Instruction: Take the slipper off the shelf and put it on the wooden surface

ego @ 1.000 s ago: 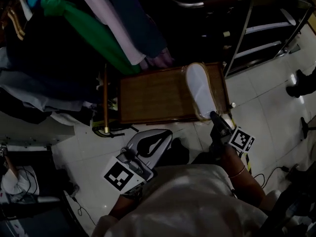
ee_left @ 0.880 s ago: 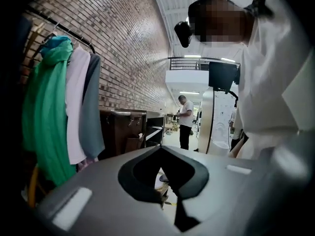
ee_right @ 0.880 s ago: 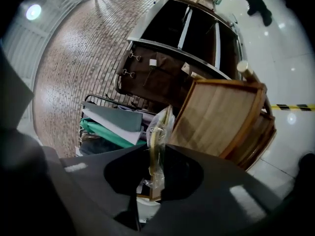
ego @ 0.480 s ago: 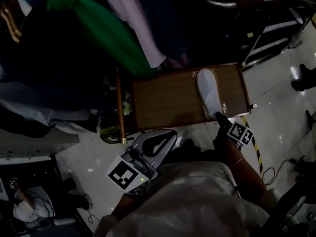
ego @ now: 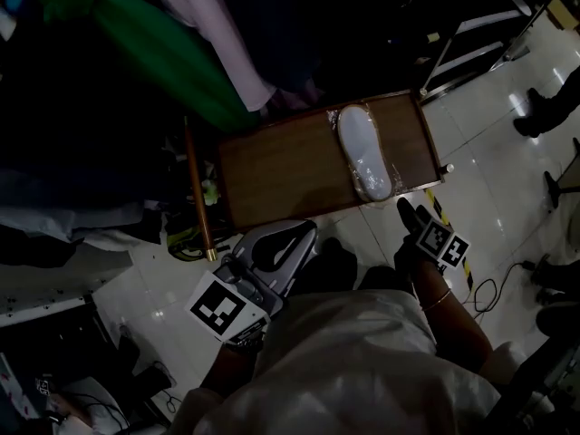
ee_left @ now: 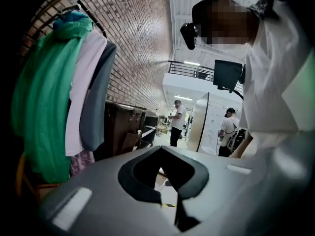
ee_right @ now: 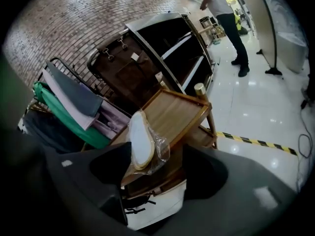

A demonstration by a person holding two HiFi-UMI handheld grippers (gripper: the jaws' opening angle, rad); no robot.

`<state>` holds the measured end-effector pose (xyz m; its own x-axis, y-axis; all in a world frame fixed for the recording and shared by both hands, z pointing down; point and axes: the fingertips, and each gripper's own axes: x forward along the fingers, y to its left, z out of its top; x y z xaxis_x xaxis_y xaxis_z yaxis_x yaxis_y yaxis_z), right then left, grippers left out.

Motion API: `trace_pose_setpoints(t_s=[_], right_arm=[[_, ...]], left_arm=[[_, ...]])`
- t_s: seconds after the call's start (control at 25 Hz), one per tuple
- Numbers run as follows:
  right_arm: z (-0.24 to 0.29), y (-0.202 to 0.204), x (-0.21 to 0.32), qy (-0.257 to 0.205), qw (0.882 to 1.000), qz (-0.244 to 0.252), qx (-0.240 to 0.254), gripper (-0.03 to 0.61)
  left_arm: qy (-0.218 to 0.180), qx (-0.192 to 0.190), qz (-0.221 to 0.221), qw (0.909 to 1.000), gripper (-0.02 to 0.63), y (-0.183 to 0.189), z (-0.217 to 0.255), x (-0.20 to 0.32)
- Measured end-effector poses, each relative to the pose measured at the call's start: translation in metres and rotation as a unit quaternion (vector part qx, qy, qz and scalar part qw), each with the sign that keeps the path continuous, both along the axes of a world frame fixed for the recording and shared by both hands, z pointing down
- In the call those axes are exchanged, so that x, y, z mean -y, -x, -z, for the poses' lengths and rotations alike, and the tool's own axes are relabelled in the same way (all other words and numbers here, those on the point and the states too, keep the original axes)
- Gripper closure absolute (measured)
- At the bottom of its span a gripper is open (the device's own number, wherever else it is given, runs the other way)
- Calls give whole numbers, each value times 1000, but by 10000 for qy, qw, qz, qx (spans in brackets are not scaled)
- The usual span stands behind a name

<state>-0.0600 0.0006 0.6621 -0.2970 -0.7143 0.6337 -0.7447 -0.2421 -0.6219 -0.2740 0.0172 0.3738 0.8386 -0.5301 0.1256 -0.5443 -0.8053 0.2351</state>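
**Slipper set down, right gripper drawn clear**

Since half a second ago, the right gripper (ego: pixel 408 214) has been pulled back from the heel of the slipper (ego: pixel 364 152), which it was then touching. A strip of pale floor (ego: pixel 507 179) is now seen between the two. The slipper is left on the wooden surface (ego: pixel 272 175), toward its right end. It lies lengthwise, sole up, inside a clear plastic wrap (ee_right: pixel 160 146), with the heel close to the near edge. In the right gripper view the jaws are seen spreading. Nothing is pinched between them, and only the corner of the wooden surface and the slipper are framed in the gap, at a short remove.

The left gripper (ego: pixel 308 232) is held low, just before the near edge of the surface and well apart from the slipper. Its jaws are pressed together, and no object is caught in them.

The step in hand is judged to be the release, so the task appears all but done, the slipper being off the shelf (ego: pixel 471 48) and at rest on the wood. Little is called for by the next move. The right gripper would need to be carried back without the loose plastic being snagged. The slipper's seat near the edge could be checked, since part of the wrap appears to bulge over it. Whether the heel itself overhangs cannot be told.
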Motion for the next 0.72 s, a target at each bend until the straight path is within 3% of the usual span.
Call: trace_pose_setpoints(t_s=[0.12,0.2,0.36,0.48,0.6,0.72], right_arm=[[49,-8,-1,-808,9956,467,-112,261],[98,-6,1,-1589,9811,1047,-344,259],[204,4,-17,-3029,9219,2219,-957,259],[266,6,-52,-3679,8790,2795,-1177,259],[313,0,-89,-4065,8531,3061,-1154,259],[341,-5,-121,-4247,8347,3305,-1167,261]], left_arm=[[19,-11,140,9999,617,-5,6,-9],[53,-1,166,9998,617,-15,8,-20],[46,6,45,10000,617,-58,19,-49],[-158,-242,-40,9996,617,-98,31,-75],[-246,-366,-104,9990,617,-139,30,-107],[-269,-725,-85,9970,617,-171,38,-138]])
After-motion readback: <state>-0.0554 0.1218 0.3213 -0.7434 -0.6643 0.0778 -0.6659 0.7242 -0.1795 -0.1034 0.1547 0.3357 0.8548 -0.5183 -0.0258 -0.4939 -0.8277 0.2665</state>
